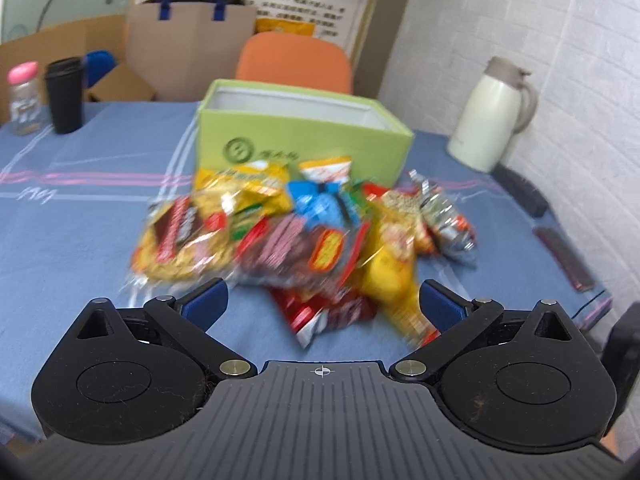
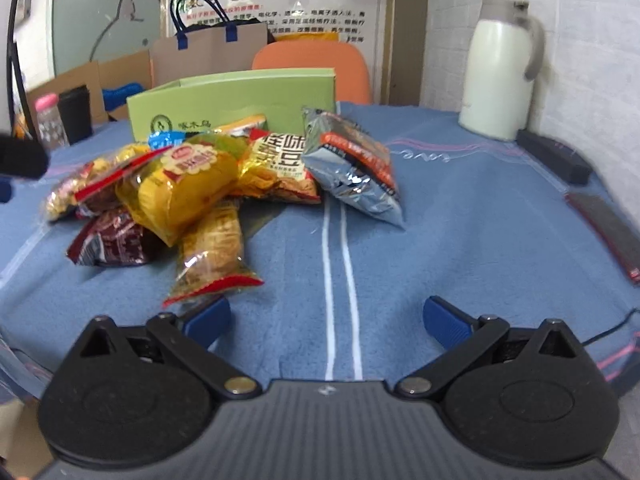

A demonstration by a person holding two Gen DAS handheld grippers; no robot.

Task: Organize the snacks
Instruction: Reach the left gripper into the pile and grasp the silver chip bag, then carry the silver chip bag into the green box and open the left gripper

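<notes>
A heap of snack packets point(image 1: 304, 232) lies on the blue tablecloth in front of an open green box point(image 1: 304, 132). My left gripper point(image 1: 322, 304) is open just short of the heap, with a red packet point(image 1: 320, 312) and a yellow packet point(image 1: 396, 276) between its blue pads. In the right wrist view the same heap point(image 2: 184, 196) lies to the left, with a silver packet point(image 2: 352, 168) at its right side and the green box point(image 2: 232, 100) behind. My right gripper point(image 2: 326, 320) is open over bare cloth, its left pad beside a yellow-red packet point(image 2: 212, 256).
A white thermos jug point(image 2: 500, 76) stands at the back right by the wall. A black cup point(image 1: 64, 94) and a pink-lidded jar point(image 1: 24, 96) stand at the back left. Dark flat objects point(image 2: 608, 228) lie along the table's right edge. An orange chair point(image 1: 294, 62) stands behind the table.
</notes>
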